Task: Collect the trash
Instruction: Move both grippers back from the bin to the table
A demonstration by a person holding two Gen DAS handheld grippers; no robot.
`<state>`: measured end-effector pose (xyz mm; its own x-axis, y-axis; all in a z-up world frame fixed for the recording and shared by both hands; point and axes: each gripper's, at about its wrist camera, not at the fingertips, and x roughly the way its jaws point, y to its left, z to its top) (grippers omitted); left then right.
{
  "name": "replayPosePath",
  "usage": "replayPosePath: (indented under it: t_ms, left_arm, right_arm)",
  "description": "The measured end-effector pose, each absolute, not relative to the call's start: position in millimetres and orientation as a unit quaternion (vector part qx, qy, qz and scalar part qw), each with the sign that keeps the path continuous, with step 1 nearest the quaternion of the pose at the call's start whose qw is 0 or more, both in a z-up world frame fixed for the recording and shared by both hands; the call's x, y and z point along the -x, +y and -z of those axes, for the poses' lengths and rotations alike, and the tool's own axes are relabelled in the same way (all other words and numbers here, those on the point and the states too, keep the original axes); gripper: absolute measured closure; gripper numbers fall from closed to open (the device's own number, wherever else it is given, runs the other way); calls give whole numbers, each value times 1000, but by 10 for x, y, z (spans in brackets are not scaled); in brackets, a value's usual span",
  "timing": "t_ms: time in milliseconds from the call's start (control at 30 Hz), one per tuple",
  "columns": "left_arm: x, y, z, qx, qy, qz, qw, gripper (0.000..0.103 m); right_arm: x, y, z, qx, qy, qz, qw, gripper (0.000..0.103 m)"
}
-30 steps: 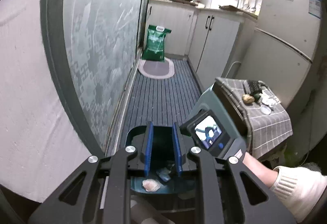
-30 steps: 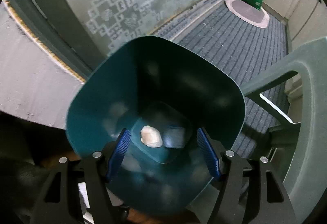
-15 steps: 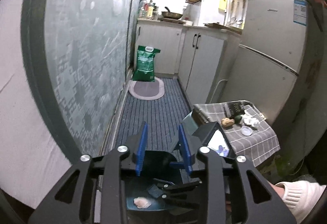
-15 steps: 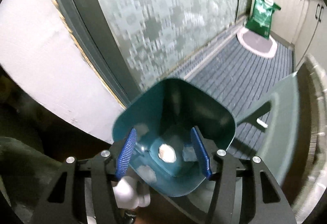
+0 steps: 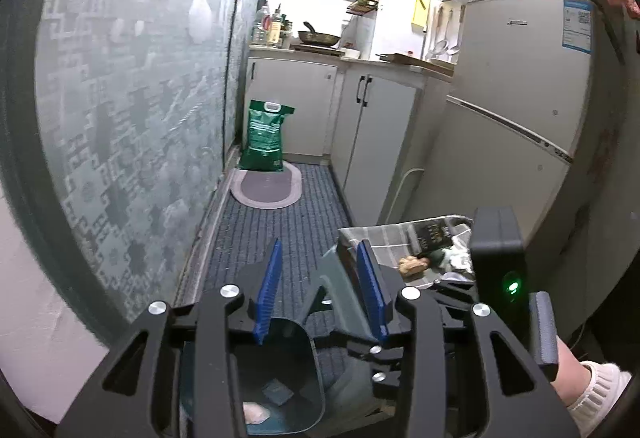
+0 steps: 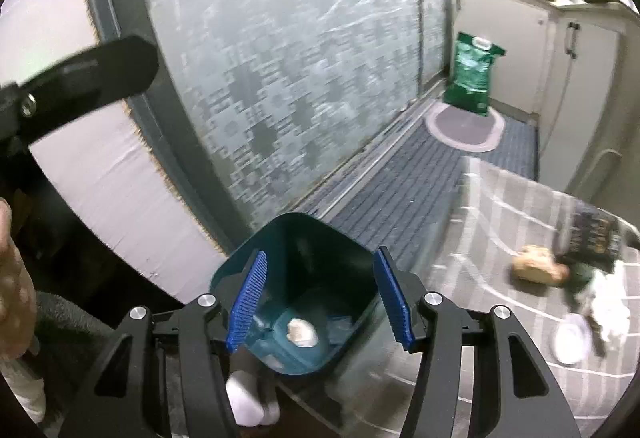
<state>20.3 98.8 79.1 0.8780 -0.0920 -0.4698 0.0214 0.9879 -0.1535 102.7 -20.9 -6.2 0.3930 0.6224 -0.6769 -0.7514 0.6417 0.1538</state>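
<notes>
A dark teal trash bin (image 6: pixel 296 274) stands on the floor beside a low table with a checked cloth (image 6: pixel 500 222). A pale crumpled scrap (image 6: pixel 302 332) and a bluish scrap lie in the bin. It also shows in the left wrist view (image 5: pixel 276 386). On the cloth lie a brown lump (image 6: pixel 536 270), a dark packet (image 6: pixel 592 238), white crumpled paper (image 6: pixel 608 314) and a small white lid (image 6: pixel 570 344). My right gripper (image 6: pixel 320 302) is open and empty above the bin. My left gripper (image 5: pixel 318 290) is open and empty, above and behind the bin.
A frosted patterned glass door (image 5: pixel 132 110) runs along the left. A green bag (image 5: pixel 266 136) and an oval mat (image 5: pixel 266 192) lie at the far end by white cabinets (image 5: pixel 376 142). A fridge (image 5: pixel 520 118) stands at the right. The other gripper's body (image 5: pixel 498 258) is close by.
Both grippers have lifted and drawn back from the bin. The right view has swung right, so the table with its trash has come into view.
</notes>
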Motion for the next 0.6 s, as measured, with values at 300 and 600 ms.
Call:
replayPosePath:
  t_ms: [300, 600]
  left_arm:
    - [-448, 674, -658, 72, 265, 49, 960, 59]
    - [-647, 288, -492, 56, 288, 73, 953, 57]
  right_arm:
    - [-1258, -962, -66, 57, 349, -358, 864, 47]
    - [-1491, -1612, -7, 26, 359, -296, 885, 46]
